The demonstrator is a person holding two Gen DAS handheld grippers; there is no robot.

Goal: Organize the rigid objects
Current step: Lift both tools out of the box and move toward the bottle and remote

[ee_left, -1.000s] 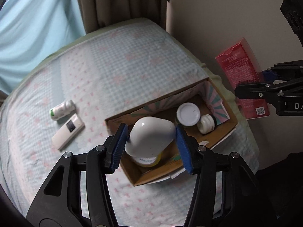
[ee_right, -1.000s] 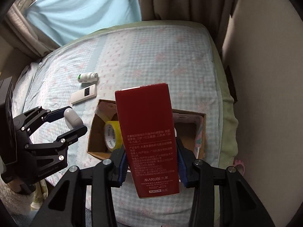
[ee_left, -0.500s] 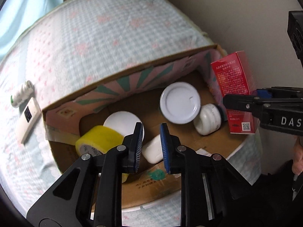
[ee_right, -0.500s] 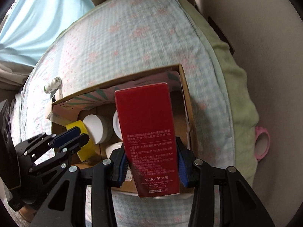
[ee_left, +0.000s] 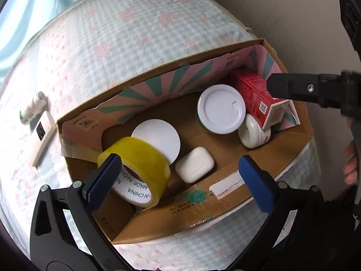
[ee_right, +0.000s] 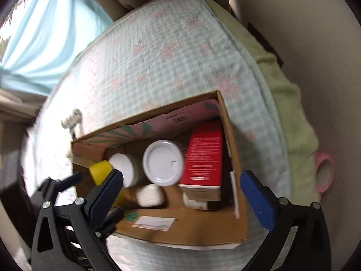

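An open cardboard box [ee_left: 225,192] sits on the bed. My left gripper [ee_left: 179,160] hangs over its near side, jaws opening wide. A white rounded case [ee_left: 195,167] lies loose on the box floor below them, touching neither pad. Beside it are a yellow tape roll [ee_left: 140,158] and two white-lidded jars [ee_left: 221,112]. My right gripper [ee_right: 181,178] is also opening, with nothing gripped. The red carton [ee_right: 203,155] lies free at the box's [ee_right: 180,228] right end, propped on a small white jar [ee_left: 252,133].
A white remote [ee_left: 41,135] and a small white bottle [ee_left: 31,108] lie on the checked bedspread left of the box. A wall runs close along the right side. A pink ring [ee_right: 325,171] sits at the bed's right edge. A person's fingers [ee_left: 352,164] show at far right.
Both grippers came down to the box. The left one let go of the white case and the right one let go of the red carton; both now lie inside.
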